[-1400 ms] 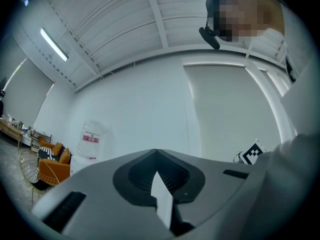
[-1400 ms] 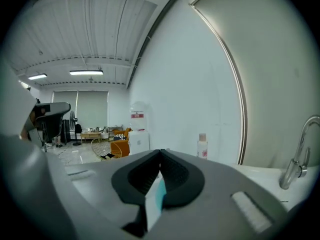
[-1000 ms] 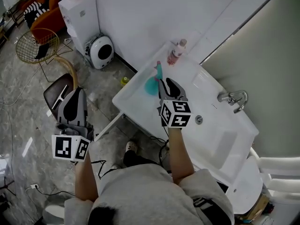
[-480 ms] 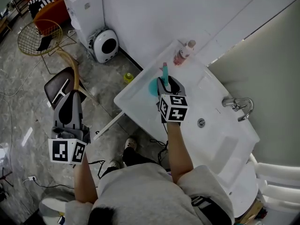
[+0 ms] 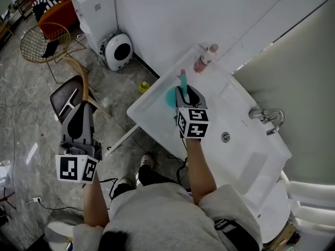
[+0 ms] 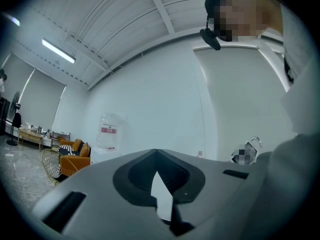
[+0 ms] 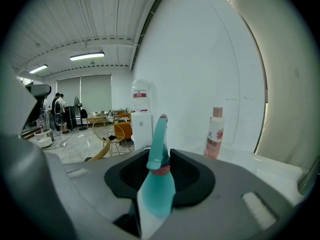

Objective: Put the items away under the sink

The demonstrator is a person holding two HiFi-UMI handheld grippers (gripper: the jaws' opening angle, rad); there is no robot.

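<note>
A teal bottle with a long nozzle (image 5: 171, 96) stands upright at the left end of the white sink counter (image 5: 152, 111). My right gripper (image 5: 187, 92) is shut on the teal bottle (image 7: 156, 186), its jaws on either side of the body in the right gripper view, where the right gripper (image 7: 160, 160) fills the lower half. A pink-capped bottle (image 5: 205, 58) stands by the wall at the counter's back, also the pink-capped bottle (image 7: 215, 133) to the right. My left gripper (image 5: 79, 109) hangs over the floor, away from the sink. The left gripper (image 6: 157, 156) is shut and holds nothing.
The sink basin (image 5: 250, 156) with drain and a chrome faucet (image 5: 267, 117) lies to the right. On the floor are a small yellow bottle (image 5: 143, 87), a dark stool (image 5: 66, 96), a round white appliance (image 5: 118, 50), a water dispenser (image 5: 94, 10) and a wire chair (image 5: 43, 42).
The right gripper has edged forward around the teal bottle since a second ago. Over the last half second almost nothing has moved. The left gripper stays low over the floor.
</note>
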